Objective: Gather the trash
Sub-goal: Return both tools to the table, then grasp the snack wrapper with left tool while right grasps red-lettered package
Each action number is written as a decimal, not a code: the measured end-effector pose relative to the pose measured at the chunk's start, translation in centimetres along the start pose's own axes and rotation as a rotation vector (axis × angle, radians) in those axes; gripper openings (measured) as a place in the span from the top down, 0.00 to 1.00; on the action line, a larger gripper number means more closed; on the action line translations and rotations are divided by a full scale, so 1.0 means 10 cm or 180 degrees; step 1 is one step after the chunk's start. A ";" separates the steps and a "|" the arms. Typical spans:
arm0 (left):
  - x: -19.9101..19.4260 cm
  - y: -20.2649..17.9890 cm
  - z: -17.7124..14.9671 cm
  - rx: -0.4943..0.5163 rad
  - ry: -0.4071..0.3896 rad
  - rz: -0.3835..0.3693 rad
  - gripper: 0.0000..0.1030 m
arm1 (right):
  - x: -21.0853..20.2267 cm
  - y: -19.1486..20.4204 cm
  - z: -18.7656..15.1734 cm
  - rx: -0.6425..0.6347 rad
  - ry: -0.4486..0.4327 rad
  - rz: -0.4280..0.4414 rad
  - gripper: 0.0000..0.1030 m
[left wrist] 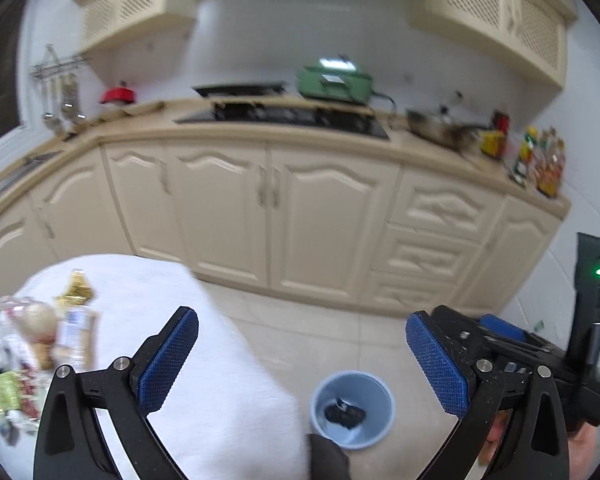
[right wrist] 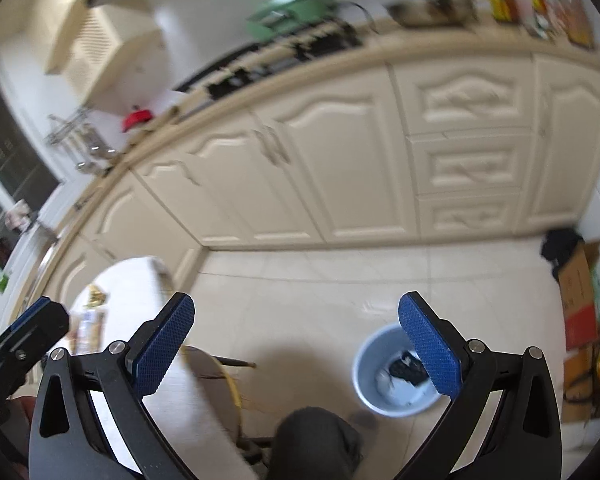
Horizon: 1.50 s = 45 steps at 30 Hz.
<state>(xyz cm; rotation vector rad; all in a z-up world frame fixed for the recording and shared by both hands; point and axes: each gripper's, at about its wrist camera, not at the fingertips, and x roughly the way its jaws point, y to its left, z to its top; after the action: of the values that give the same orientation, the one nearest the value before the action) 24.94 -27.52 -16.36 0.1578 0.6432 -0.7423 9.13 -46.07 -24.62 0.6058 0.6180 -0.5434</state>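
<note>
Both tools are raised off the work, and neither holds anything. The left gripper point(left wrist: 302, 364) has its blue pads point(left wrist: 168, 360) spread wide apart with only floor and tablecloth showing between them; the right gripper point(right wrist: 296, 350) is likewise spread, empty between its pads point(right wrist: 162, 346). Just below, on the tiled floor point(right wrist: 300, 292) beside the person's dark knee point(right wrist: 316, 436), stands the pale blue bin point(left wrist: 352, 410), which already holds a dark crumpled piece point(left wrist: 346, 414) and, in the right wrist view, something white under it. To the left is the white-clothed table point(left wrist: 172, 360), and near its far left edge lies a blurred heap of wrappers and packets point(left wrist: 40, 344), which looks like the trash yet to be collected. Farther off run the cream cabinets point(left wrist: 228, 200), and on the counter above them a hob point(left wrist: 284, 116), a green appliance point(left wrist: 334, 80) and a pan point(left wrist: 440, 128). Judging by the empty tongs above a part-filled bin, this reads as the gap between a drop and the next pickup. The next move would call for swinging one gripper left over the table, lowering it onto a single packet with the fingers either side, closing firmly enough to hold thin crinkly film, and carrying it over the bin's mouth before letting go. The blur makes it hard to tell the pieces in the heap apart.
</note>
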 end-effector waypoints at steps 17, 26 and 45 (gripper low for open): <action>-2.02 0.86 -1.28 -0.0559 -0.0699 0.1253 0.01 | -0.36 2.22 -0.43 -0.1113 -0.0247 0.0944 0.00; -2.48 0.83 -1.87 -0.0937 -0.0754 0.1730 0.01 | -0.16 3.09 -0.94 -0.1600 -0.0006 0.1304 0.00; -1.82 1.81 -1.78 -0.1406 -0.0033 0.1723 0.01 | 0.65 3.56 -1.68 -0.1774 0.0877 0.1085 0.00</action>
<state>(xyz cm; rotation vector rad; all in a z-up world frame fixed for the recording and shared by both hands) 18.31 2.53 -21.28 -0.0796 0.6992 -0.0716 29.73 -12.01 -27.52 0.2448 0.8638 0.0443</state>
